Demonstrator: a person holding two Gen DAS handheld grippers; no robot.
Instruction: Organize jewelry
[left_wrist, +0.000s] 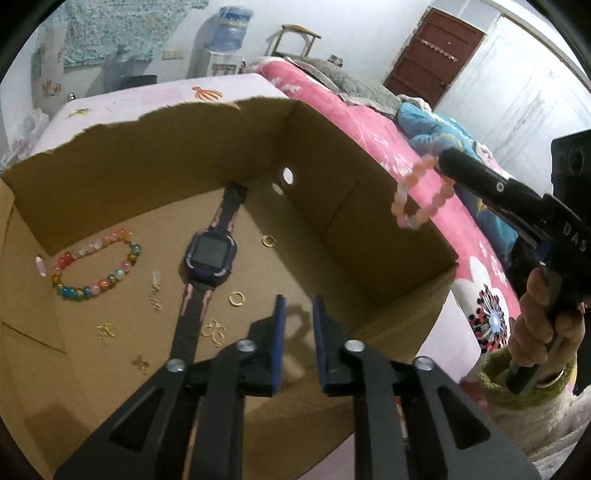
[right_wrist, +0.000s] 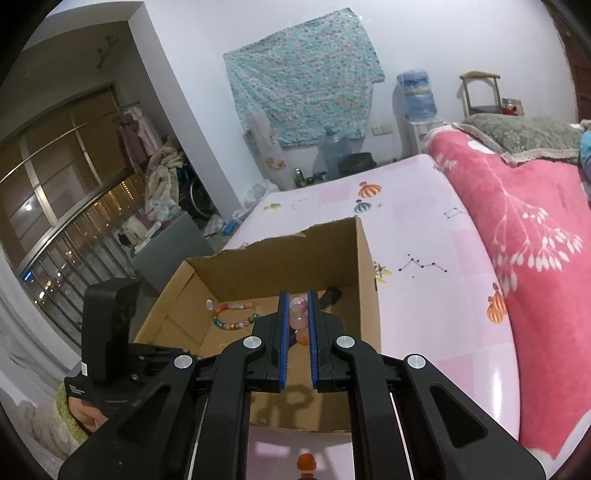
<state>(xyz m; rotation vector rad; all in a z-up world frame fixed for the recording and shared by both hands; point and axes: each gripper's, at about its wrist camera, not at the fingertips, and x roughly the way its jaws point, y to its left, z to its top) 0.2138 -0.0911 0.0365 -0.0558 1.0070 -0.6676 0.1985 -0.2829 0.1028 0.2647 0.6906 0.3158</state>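
Note:
An open cardboard box (left_wrist: 369, 236) lies on the bed. On its floor are a dark smartwatch (left_wrist: 210, 254), a multicolour bead bracelet (left_wrist: 96, 266) and several small gold pieces, among them a ring (left_wrist: 236, 298). My left gripper (left_wrist: 298, 301) hangs over the box floor, open, with nothing between its blue pads. My right gripper (right_wrist: 297, 293) is shut on a pink bead bracelet (right_wrist: 298, 321), above the box's near right side. In the left wrist view the pink bracelet (left_wrist: 421, 195) dangles from the right gripper (left_wrist: 445, 157) beside the box's right wall.
The box (right_wrist: 365, 258) sits on a pale pink printed sheet (right_wrist: 424, 240), with a thick pink blanket (right_wrist: 535, 221) to its right. A hand in a green cuff (left_wrist: 535, 332) holds the right tool. A water dispenser (right_wrist: 415, 96) and a stool stand by the far wall.

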